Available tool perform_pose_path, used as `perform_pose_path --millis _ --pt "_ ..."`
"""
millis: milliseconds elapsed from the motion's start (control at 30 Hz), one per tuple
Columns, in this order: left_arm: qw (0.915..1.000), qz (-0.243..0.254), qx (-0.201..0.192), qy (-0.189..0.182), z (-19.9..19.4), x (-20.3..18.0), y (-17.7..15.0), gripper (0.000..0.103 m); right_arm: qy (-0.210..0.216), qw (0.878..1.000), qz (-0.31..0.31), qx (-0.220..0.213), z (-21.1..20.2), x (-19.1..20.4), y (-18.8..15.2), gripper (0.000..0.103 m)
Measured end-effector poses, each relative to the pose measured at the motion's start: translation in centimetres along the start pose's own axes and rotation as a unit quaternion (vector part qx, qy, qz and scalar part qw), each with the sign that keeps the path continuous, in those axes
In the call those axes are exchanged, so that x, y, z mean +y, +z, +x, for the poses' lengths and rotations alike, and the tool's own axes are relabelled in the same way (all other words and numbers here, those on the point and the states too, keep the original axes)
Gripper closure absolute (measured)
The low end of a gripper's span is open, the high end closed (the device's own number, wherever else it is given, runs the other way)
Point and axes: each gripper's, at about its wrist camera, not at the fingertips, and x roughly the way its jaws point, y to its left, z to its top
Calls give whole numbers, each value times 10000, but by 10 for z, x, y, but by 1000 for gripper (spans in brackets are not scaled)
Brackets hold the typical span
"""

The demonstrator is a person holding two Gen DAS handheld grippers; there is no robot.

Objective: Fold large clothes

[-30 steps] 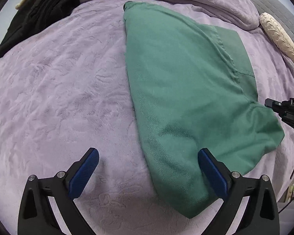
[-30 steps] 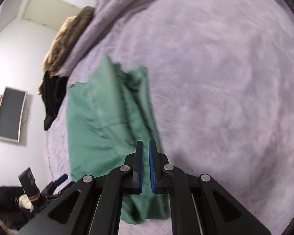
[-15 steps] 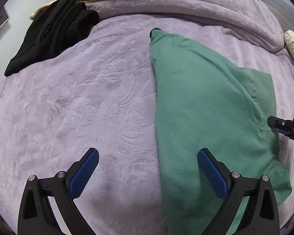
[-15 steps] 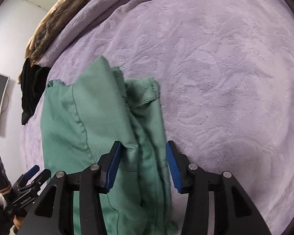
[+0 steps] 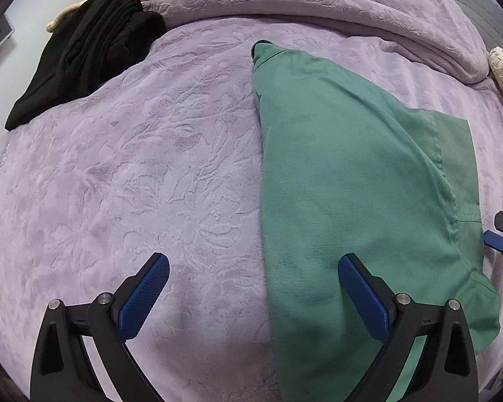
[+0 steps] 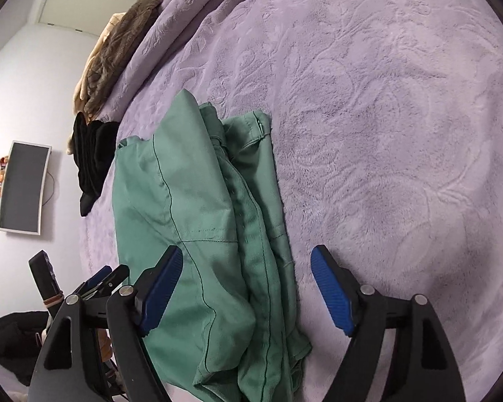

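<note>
Mid-fold: my left tongs (image 5: 253, 296) and right tongs (image 6: 246, 289) gape, empty, over green cotton garment (image 5: 345, 181); next, regrip hem.

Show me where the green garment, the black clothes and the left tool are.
green garment (image 5: 345, 174), left wrist view, middle of its folded top layer.
black clothes (image 5: 87, 53), left wrist view, middle of the pile.
left tool (image 5: 253, 296), left wrist view, midway between its fingertips.

Both tools look alike. The left tool (image 5: 253, 269) has matte black angular arms with triangular cut-outs, round silver screw heads at the joints, and fingers faced with blue pads (image 5: 143, 301) of fine cross-hatched texture. The right tool (image 6: 246, 268) shows the same black frame, silver screws and ribbed blue pads (image 6: 332, 293).
</note>
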Motion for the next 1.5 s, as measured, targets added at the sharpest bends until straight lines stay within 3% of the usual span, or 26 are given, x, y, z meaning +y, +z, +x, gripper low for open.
perform_pose_path --millis 333,367,400,433,700,867,1000,1067,1100,1133,1167,1233,1333,1500 --pt "10000 -45 0 -5 0 0 0 1 203 9998 -18 32 5 -2 -1 18" --pt "10000 -38 -8 -5 0 0 0 1 286 9996 -20 53 6 -3 -1 16" --pt "10000 -37 -10 -30 0 1 0 1 362 9993 -18 99 6 -3 -1 6" --pt "9999 -51 5 -114 -1 2 0 1 440 9989 -26 169 8 -4 -1 0" --pt "9952 -366 160 -888 8 30 7 1 788 9956 11 511 27 -18 7 0" --pt "9780 -430 630 -1940 40 25 10 1 815 9942 -282 648 51 -4 20 0" --pt "9702 -291 765 -2279 60 -4 14 1 910 9932 -407 594 57 9 24 0" --pt "9704 -215 748 -2288 62 -15 15 1 880 9938 -314 607 58 11 22 10" --pt "9709 -195 726 -2272 61 -18 16 3 849 9938 -229 681 61 10 20 49" --pt "9717 -204 670 -2255 58 -18 16 13 801 9937 -135 767 64 9 19 66" --pt "9724 -221 606 -2244 53 -17 15 18 876 9932 -41 765 64 7 17 67" --pt "9695 -290 485 -2384 45 -7 17 44 1104 9917 47 661 58 9 13 76" --pt "9619 -346 414 -2681 32 5 20 62 1610 9852 269 516 42 17 4 79" --pt "9525 -124 252 -3032 -6 11 19 64 2058 9766 435 452 18 44 -20 79"
